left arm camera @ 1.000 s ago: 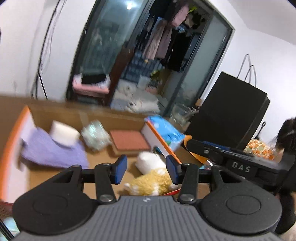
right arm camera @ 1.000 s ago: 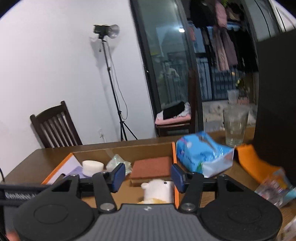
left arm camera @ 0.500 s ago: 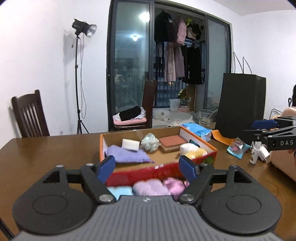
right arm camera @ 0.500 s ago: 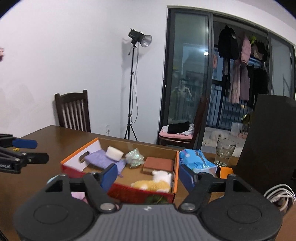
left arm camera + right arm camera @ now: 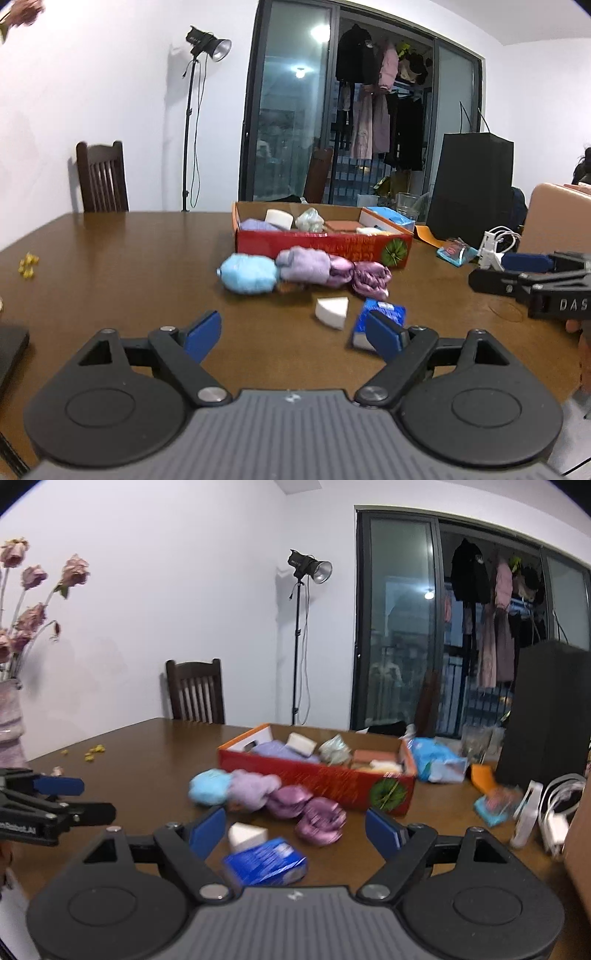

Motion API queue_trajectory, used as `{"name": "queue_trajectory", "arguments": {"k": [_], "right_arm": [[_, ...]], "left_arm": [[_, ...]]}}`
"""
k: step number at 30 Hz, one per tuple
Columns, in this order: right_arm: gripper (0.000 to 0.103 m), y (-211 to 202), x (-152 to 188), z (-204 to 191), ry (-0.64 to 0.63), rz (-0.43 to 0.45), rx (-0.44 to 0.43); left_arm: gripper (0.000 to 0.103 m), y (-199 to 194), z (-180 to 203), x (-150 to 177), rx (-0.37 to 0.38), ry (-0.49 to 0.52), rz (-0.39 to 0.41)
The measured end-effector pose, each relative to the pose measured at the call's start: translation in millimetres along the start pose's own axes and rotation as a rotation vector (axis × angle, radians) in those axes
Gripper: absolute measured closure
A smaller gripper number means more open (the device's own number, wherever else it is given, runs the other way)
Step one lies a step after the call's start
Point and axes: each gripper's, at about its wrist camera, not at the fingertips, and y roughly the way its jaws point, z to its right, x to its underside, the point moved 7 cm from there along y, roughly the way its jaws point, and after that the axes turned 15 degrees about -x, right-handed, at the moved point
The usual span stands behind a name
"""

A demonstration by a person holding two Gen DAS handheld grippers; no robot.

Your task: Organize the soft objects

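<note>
— So, which one do I take first?

— My right gripper (image 5: 295,827) is spread wide with nothing in it, and the blue packet (image 5: 265,861) lies on the table (image 5: 147,760) just ahead of it, a little toward my left finger. That looks like the nearest pick. The white wedge (image 5: 246,835) sits right behind it, nearly touching.

— And your other tool?

— My left gripper (image 5: 293,332) is released too, empty, held low over bare wood. The same packet (image 5: 380,322) shows by its right finger, so either side could reach it. I'd keep the left back so the two don't crowd.

— Where does everything go?

— Into the red box (image 5: 317,779), I judge. It already holds a folded purple cloth, a white block and a brick-coloured pad. In front of its near wall lie the light blue bundle (image 5: 209,787), the lilac bundle (image 5: 254,787) and the two shiny purple bundles (image 5: 306,812), pressed together in a row.

— Any tips for the grab?

— Centre the packet between the fingers before closing, come in low, and squeeze gently; it probably gives. Watch that the wedge isn't nudged away.
</note>
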Motion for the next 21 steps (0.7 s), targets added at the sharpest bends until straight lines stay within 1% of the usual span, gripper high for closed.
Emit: {"name": "queue_trajectory", "arguments": {"k": [2, 5, 8, 10, 16, 21], "right_arm": [[0.021, -7, 8, -11, 0.008, 0.0, -0.005], [0.021, -13, 18, -24, 0.018, -0.011, -0.041], [0.021, -14, 26, -26, 0.017, -0.022, -0.029], [0.021, -12, 29, -24, 0.027, -0.032, -0.023], [0.021, 4, 38, -20, 0.063, -0.053, -0.042], [0.022, 38, 47, -16, 0.095, -0.111, -0.071]], "left_arm": [[0.016, -9, 0, 7, 0.005, 0.002, 0.0], [0.015, -12, 1, 11, 0.004, 0.012, -0.005], [0.015, -6, 4, 10, -0.01, 0.022, -0.007], [0.015, -4, 6, 10, -0.003, 0.019, -0.01], [0.015, 12, 9, 21, 0.0, 0.027, -0.058], [0.015, 37, 11, 25, -0.012, 0.039, -0.101]]}}
